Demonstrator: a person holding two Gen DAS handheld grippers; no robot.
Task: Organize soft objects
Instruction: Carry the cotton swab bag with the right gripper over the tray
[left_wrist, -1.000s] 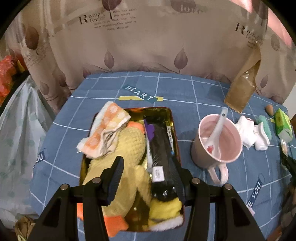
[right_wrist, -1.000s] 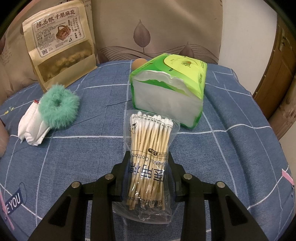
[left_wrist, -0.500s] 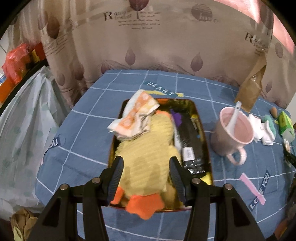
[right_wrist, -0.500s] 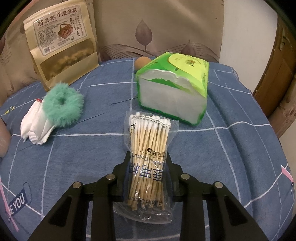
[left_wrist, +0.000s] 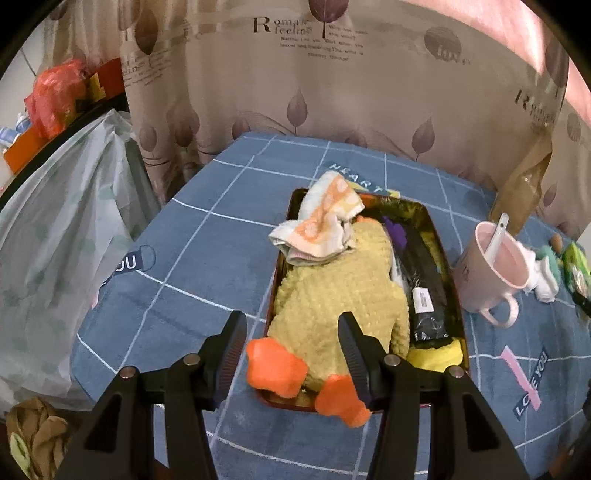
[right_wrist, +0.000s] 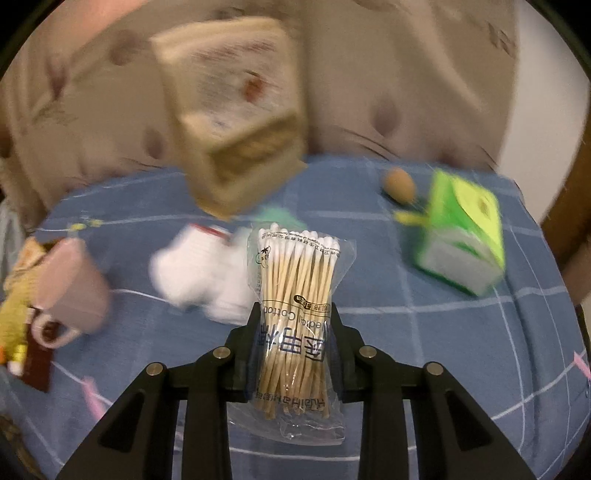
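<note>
A gold tray on the blue checked cloth holds a yellow plush duck with orange feet, an orange-and-white towel draped on the duck's far end, and a black packet. My left gripper is open and empty above the tray's near end. My right gripper is shut on a clear pack of cotton swabs, held above the cloth. Beyond it lie white socks and, mostly hidden behind the pack, a green fluffy scrunchie. The right wrist view is motion-blurred.
A pink mug with a spoon stands right of the tray; it also shows in the right wrist view. A brown snack pouch, a green tissue pack and an egg sit further back. A curtain hangs behind. Plastic bags are left of the table.
My left gripper has pulled back and up from the tray, off the duck. My right gripper has swung left with the swab pack; the mug and tray have come into its view.
</note>
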